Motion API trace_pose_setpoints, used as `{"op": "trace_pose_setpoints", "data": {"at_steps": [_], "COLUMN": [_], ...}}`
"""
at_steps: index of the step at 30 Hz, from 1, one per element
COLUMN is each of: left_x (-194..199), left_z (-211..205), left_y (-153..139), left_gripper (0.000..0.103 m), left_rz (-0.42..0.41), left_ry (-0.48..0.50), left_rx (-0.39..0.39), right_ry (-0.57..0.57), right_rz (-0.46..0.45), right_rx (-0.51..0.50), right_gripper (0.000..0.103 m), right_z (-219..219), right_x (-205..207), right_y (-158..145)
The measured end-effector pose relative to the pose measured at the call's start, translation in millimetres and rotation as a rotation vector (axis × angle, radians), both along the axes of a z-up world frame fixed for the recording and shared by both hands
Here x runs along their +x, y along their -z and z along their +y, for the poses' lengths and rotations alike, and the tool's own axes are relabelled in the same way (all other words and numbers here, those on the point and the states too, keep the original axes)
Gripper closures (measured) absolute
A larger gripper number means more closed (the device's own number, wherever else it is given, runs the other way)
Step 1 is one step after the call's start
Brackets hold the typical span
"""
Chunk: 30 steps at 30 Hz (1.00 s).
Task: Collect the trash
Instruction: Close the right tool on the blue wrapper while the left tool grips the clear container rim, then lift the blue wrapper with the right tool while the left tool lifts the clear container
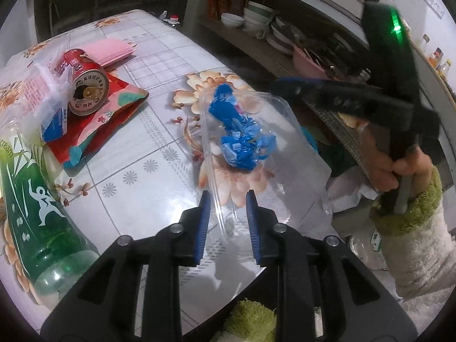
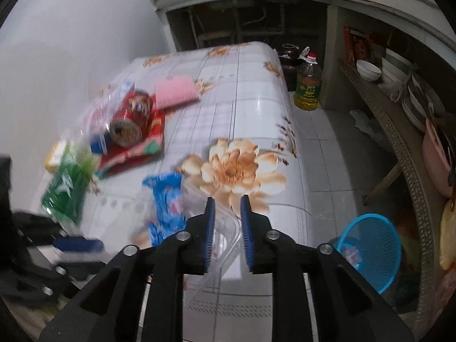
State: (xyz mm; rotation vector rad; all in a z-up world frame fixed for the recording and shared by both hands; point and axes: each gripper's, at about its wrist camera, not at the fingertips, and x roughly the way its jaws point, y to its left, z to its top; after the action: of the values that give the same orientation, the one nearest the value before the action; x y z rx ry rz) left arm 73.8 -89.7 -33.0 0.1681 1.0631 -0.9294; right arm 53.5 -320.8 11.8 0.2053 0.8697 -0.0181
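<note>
Left gripper [image 1: 228,199]: fingers apart, rim of clear plastic tray [image 1: 256,142] between pads, contact unclear. Blue wrappers [image 1: 238,136] in tray, ahead of fingers. Right gripper [image 2: 227,205]: fingers apart round tray edge, prob. not clamped. Blue bin [image 2: 370,245] right of fingers, off bench [image 2: 242,91].

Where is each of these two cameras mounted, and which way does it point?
Left wrist view: sits on the left gripper, looking forward over the table at a clear tray holding blue wrappers; a sleeved hand with the right gripper shows too.
Right wrist view: sits on the right gripper, looking across the table toward a blue basket on the floor; its fingers straddle the tray's rim.
Shared: the tray, wrappers, red can, green bottle.
</note>
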Motion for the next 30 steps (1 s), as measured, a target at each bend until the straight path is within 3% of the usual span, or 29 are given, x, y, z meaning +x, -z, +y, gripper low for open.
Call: {"op": "trace_pose_setpoints", "data": {"at_steps": [4, 11, 23, 30], "left_x": [-0.2, 0.3, 0.8, 1.1], "left_z": [1.4, 2.4, 3.7, 2.9], "left_y": [-0.6, -1.8, -1.5, -1.3], "left_gripper": [0.079, 0.079, 0.079, 0.079], "left_rz": [0.009, 0.011, 0.014, 0.016], "left_ry": [-0.004, 0.0, -0.001, 0.0], "left_rx": [-0.01, -0.019, -0.026, -0.028], "right_ry": [-0.053, -0.166, -0.133, -0.117], "right_rz": [-0.031, 0.065, 0.223, 0.273], "right_rx": [-0.012, -0.026, -0.077, -0.071], "right_gripper": [0.06, 0.058, 0.059, 0.068], "right_z": [15.3, 50.1, 64.4, 65.8], "right_x": [-11.4, -7.3, 23.2, 30.4], "right_y": [-16.1, -5.5, 21.7, 32.3]}}
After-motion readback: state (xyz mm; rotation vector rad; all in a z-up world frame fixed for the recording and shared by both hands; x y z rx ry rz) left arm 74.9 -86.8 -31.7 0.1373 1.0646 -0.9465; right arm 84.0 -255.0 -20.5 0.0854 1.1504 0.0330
